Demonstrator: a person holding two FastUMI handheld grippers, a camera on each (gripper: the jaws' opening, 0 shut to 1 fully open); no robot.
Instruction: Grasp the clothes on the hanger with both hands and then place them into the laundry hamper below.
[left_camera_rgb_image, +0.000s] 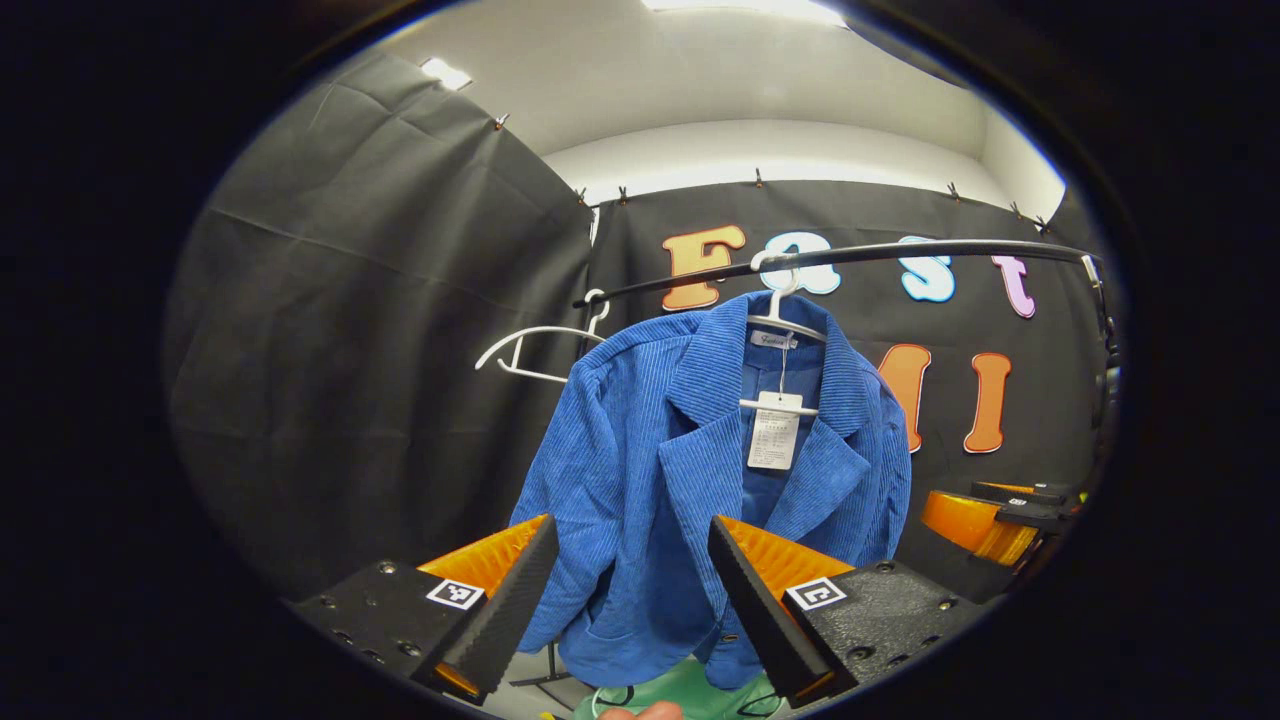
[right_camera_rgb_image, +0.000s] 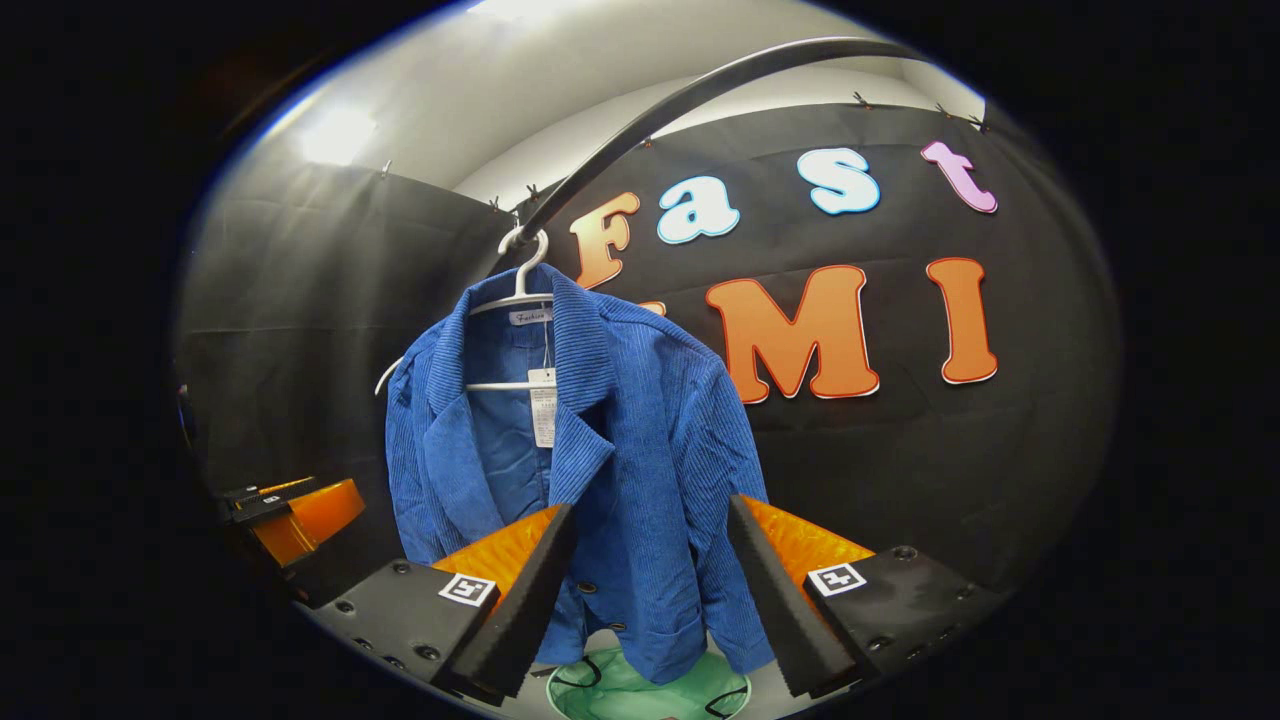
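Blue corduroy jacket (left_camera_rgb_image: 650, 470) hanging on a white hanger (left_camera_rgb_image: 785, 325) from a dark curved rail (left_camera_rgb_image: 900, 252), front open, lapels spread, a paper tag (left_camera_rgb_image: 775, 430) dangling at the chest. Second hanger (left_camera_rgb_image: 530, 345), bare, hooked near the rail's left end in the left gripper view. Green hamper (right_camera_rgb_image: 640, 690) directly below the jacket's hem, rim just visible between the fingers in both views. Left gripper (left_camera_rgb_image: 630, 590) raised in front of the jacket's lower half, jaws wide apart, gripping nothing; black pads and orange fingers (left_camera_rgb_image: 490, 560) framing the cloth without touching it, as far as can be told. Right gripper (right_camera_rgb_image: 650, 590) likewise spread wide, empty, aimed at the jacket's lower right front panel near its buttons. In the right gripper view, the jacket (right_camera_rgb_image: 580, 450) left of centre, hanger hook (right_camera_rgb_image: 525, 260) over the rail (right_camera_rgb_image: 700, 90). Left gripper also seen low at the left edge of the right gripper view; right gripper at the right edge of the left gripper view, level with the jacket's hem.
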